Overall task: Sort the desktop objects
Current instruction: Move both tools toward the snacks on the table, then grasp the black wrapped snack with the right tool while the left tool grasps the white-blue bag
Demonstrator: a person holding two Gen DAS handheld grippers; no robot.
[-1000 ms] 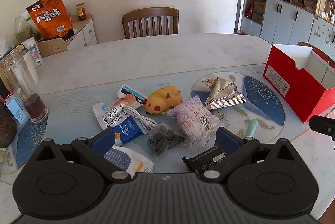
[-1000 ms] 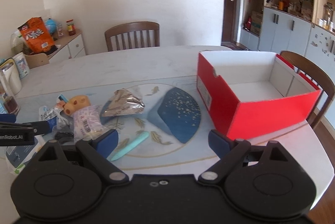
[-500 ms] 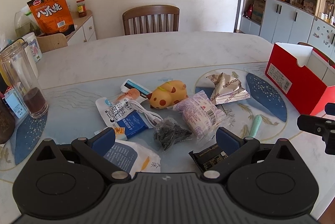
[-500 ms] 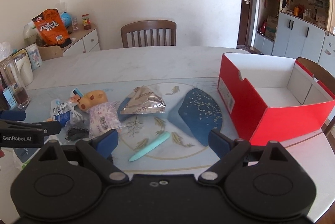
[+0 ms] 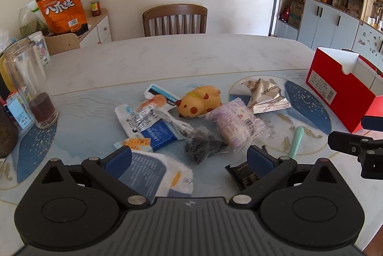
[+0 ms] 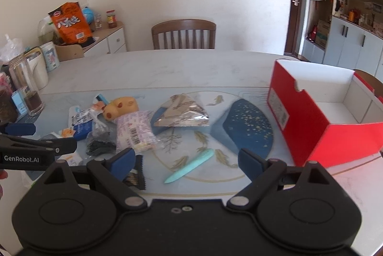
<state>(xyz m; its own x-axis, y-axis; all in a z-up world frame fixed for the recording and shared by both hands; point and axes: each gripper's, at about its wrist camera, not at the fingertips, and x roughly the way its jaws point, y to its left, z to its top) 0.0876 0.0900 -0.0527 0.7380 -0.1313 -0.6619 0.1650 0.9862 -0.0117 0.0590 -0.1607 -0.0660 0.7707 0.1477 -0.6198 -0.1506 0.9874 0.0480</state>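
Mint-green stick [image 6: 189,167] between spread fingers of right hand-held gripper [image 6: 186,159] (empty, above table).

A: What's near the table's [image 6: 191,69] right edge?
B: Open red cardboard box [image 6: 330,134], white inside, nothing in it.
A: Front edge?
B: Right gripper [image 6: 185,161], jaws wide apart w/ nothing between; slim mint-green stick [image 6: 189,169] lies just beyond.
A: Left edge?
B: Left gripper's black finger [image 6: 38,147] pokes in.
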